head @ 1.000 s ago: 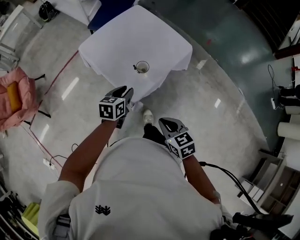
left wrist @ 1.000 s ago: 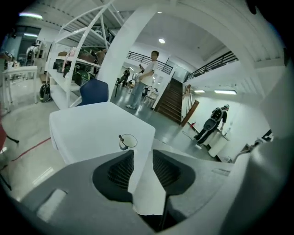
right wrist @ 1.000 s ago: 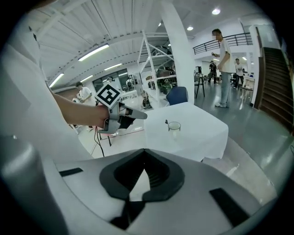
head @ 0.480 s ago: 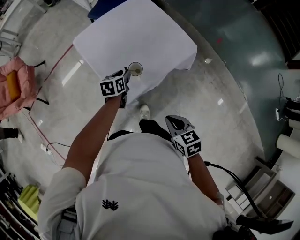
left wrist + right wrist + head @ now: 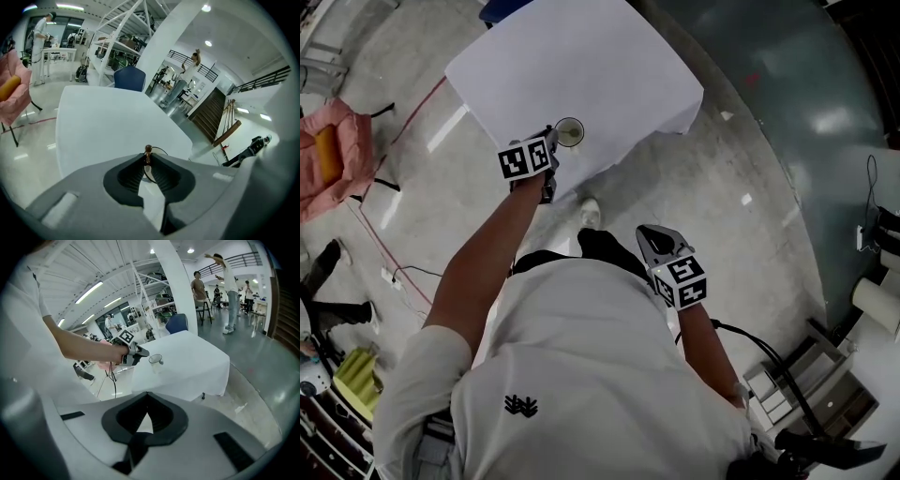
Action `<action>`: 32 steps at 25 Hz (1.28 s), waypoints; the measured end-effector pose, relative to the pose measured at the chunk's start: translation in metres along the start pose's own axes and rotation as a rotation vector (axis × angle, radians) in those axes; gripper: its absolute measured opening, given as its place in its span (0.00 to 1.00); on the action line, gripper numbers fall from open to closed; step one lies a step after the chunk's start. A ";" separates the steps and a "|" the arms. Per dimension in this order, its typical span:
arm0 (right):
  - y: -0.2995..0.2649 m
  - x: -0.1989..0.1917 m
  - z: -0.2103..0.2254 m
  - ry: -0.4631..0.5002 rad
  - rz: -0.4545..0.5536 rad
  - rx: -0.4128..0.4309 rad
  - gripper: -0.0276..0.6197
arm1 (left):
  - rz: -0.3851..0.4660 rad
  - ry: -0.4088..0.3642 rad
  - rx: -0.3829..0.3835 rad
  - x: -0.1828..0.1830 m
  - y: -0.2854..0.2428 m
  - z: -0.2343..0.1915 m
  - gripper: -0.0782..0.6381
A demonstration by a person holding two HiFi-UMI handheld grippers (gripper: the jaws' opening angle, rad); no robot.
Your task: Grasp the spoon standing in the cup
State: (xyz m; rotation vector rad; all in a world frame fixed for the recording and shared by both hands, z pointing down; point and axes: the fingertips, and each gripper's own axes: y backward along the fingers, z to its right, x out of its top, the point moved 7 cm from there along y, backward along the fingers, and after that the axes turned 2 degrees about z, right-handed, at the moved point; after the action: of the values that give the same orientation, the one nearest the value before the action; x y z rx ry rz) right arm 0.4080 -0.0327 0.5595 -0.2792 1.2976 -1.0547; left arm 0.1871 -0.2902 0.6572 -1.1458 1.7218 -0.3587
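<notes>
White-draped worktop [image 5: 581, 66] in a big open hall, with the cup [image 5: 570, 131] sitting near its front edge and the spoon [image 5: 147, 151] standing in it. The left gripper [image 5: 551, 145] was hanging by the body a second ago. Now it's at the cup, jaws closing on the spoon's handle, tips seemingly touching it, so the grab is basically happening. Right gripper [image 5: 659, 241] is idling, pinched together, empty.

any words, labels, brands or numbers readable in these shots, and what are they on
No readable text in any view.
Shirt emblem: a black graphic, no letters.
Left marker cube and right marker cube: black-and-white square patterns, no letters or numbers.
Background shelving and gear: too small to show any print.
</notes>
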 end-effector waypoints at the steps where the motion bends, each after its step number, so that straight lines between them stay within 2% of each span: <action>1: -0.001 0.001 0.002 0.002 0.003 0.008 0.06 | 0.010 -0.010 0.003 0.003 0.004 0.002 0.18; 9: -0.010 0.014 0.006 0.029 0.046 0.071 0.06 | 0.085 -0.073 -0.005 0.023 0.051 0.019 0.18; 17: -0.016 0.018 -0.010 0.043 0.071 0.117 0.06 | 0.167 -0.049 -0.069 0.030 0.117 0.035 0.18; 21: -0.021 0.025 -0.029 0.035 0.094 0.143 0.06 | 0.196 -0.056 -0.109 0.035 0.151 0.040 0.18; 25: -0.026 0.031 -0.051 0.069 0.101 0.163 0.06 | 0.233 -0.038 -0.138 0.034 0.188 0.037 0.18; 32: -0.039 0.038 -0.098 0.112 0.104 0.178 0.06 | 0.281 -0.023 -0.178 0.032 0.261 0.014 0.18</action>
State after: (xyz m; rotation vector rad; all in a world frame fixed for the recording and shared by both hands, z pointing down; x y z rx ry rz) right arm 0.3003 -0.0461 0.5315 -0.0181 1.2939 -1.1009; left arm 0.0602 -0.1797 0.4546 -1.0095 1.8923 -0.0192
